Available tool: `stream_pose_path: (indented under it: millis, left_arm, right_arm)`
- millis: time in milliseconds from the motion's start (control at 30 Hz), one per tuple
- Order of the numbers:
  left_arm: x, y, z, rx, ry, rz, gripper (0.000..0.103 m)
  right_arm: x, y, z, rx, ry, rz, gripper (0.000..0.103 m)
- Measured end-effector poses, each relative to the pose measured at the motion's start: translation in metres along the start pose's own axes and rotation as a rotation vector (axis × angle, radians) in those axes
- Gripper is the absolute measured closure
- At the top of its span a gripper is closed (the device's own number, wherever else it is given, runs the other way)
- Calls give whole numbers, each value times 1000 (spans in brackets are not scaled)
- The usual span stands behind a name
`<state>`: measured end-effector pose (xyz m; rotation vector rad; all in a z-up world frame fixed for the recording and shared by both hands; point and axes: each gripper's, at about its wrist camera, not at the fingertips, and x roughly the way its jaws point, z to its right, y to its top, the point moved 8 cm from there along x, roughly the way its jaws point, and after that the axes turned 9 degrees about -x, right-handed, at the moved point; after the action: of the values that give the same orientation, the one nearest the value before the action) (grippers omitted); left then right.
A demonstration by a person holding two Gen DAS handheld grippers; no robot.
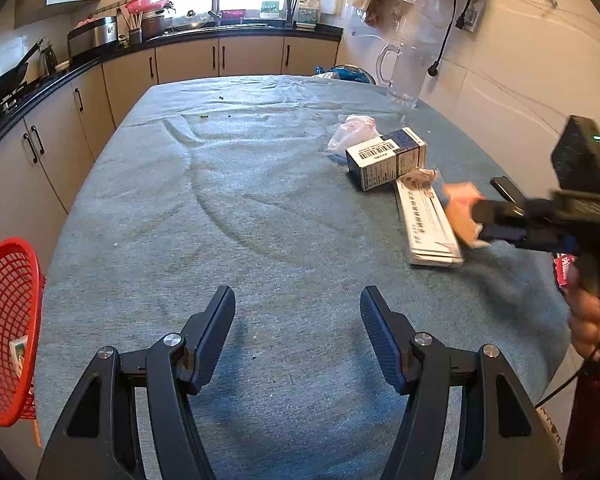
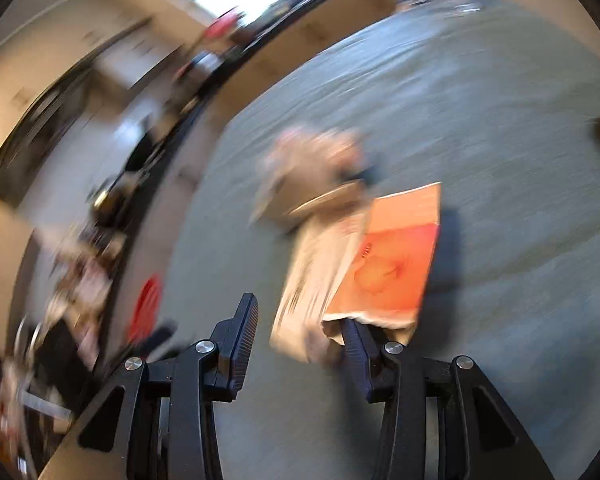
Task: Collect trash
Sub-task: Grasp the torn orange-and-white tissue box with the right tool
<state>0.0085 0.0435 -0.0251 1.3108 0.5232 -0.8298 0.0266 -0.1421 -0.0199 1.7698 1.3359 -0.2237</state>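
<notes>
Two grippers are yours: your left gripper [image 1: 298,334] hangs empty and spread above the grey tablecloth [image 1: 228,208]; your right gripper [image 2: 298,330], jaws apart, has an orange packet [image 2: 396,256] against its right finger, grip unclear through blur; blue-white box [image 1: 386,158] and long white box [image 1: 428,224] lie beside it; red basket [image 1: 8,328] sits at the table's left edge.

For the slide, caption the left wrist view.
Open left gripper hovers over grey tablecloth; right gripper reaches boxes; red basket waits left.
</notes>
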Motion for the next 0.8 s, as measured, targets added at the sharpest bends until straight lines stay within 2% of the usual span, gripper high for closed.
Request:
stream_pose_path:
  millis: [100,233,333,400,500,633,733,800]
  left_arm:
    - [-1,0,-3,-2,2,-2,39]
    - [-1,-1,0,-4,-9,-7,39]
    - [0,-3,4,11,-11,-8,39]
    - [0,-4,6,24,-6,-9,39]
    - [1,-3,5,19,-10,-12,39]
    - [4,-3,5,11,-9,-15,39]
    - [6,-3,9,14,-14,-23,39]
    - [7,-1,12,10,-27,-32,39]
  right_arm:
    - [-23,6,6,-20,-77,56,56]
    - [-42,16,35,4,-240,103,55]
    - [-45,10,62,100,-218,98,53]
    - [-51,11,72,118,-239,111,53]
    - [-62,11,76,135,-247,134,53]
    - [-58,14,72,144,-243,135,53]
    - [-59,17,73,106,-305,137,53]
    - [-61,21,77,103,-341,149,49]
